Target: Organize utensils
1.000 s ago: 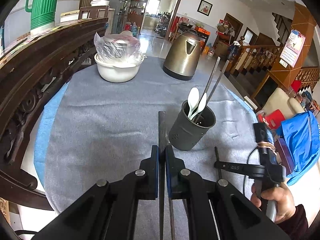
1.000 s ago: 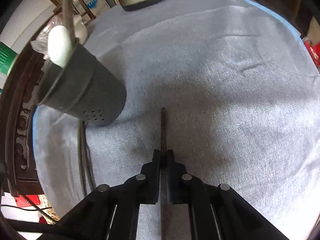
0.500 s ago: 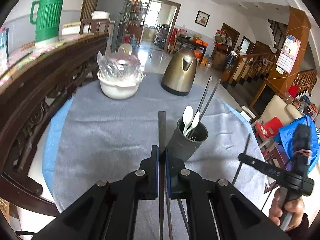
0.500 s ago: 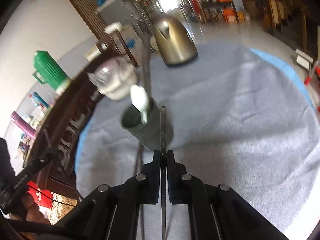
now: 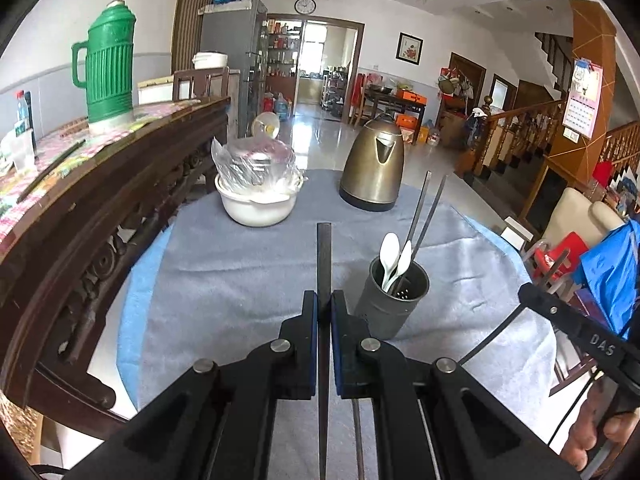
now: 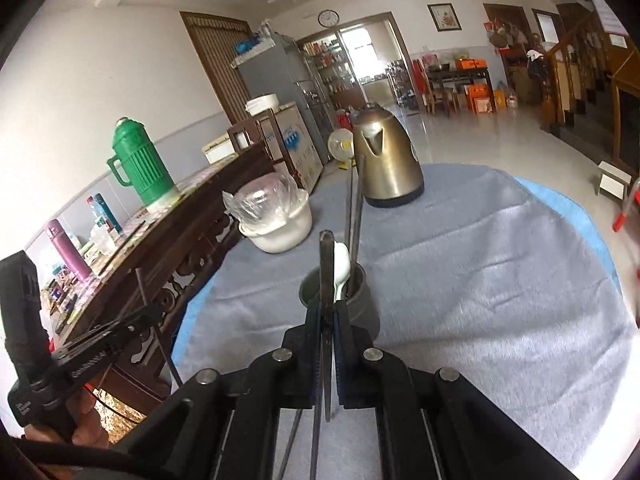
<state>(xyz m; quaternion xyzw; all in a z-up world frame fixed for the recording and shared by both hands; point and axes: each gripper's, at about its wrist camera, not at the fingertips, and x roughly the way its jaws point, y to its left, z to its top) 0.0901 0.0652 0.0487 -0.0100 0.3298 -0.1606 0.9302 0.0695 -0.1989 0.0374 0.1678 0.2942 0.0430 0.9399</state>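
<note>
My left gripper [image 5: 324, 300] is shut on a dark chopstick [image 5: 324, 256] that sticks out past its fingertips above the grey cloth. A dark perforated utensil holder [image 5: 390, 308] stands just right of it, with two white spoons [image 5: 390, 256] and two long chopsticks [image 5: 424, 212] inside. My right gripper [image 6: 327, 308] is shut on another dark chopstick [image 6: 326, 264], raised directly in front of the holder [image 6: 360, 304], where a white spoon [image 6: 342, 264] shows. Each gripper appears at the edge of the other's view, held by a hand [image 6: 86, 412].
A brass-coloured kettle [image 5: 374, 176] and a white bowl with a plastic-wrapped dish [image 5: 260, 200] stand at the far side of the round table [image 5: 208, 272]. A carved wooden sideboard [image 5: 100, 208] with a green thermos [image 5: 106, 76] borders the left. More thin sticks [image 5: 358, 432] lie on the cloth below.
My right gripper rose off the cloth with its chopstick and tipped up, so the holder now sits straight ahead. The left gripper lifted a little, still holding its chopstick.
</note>
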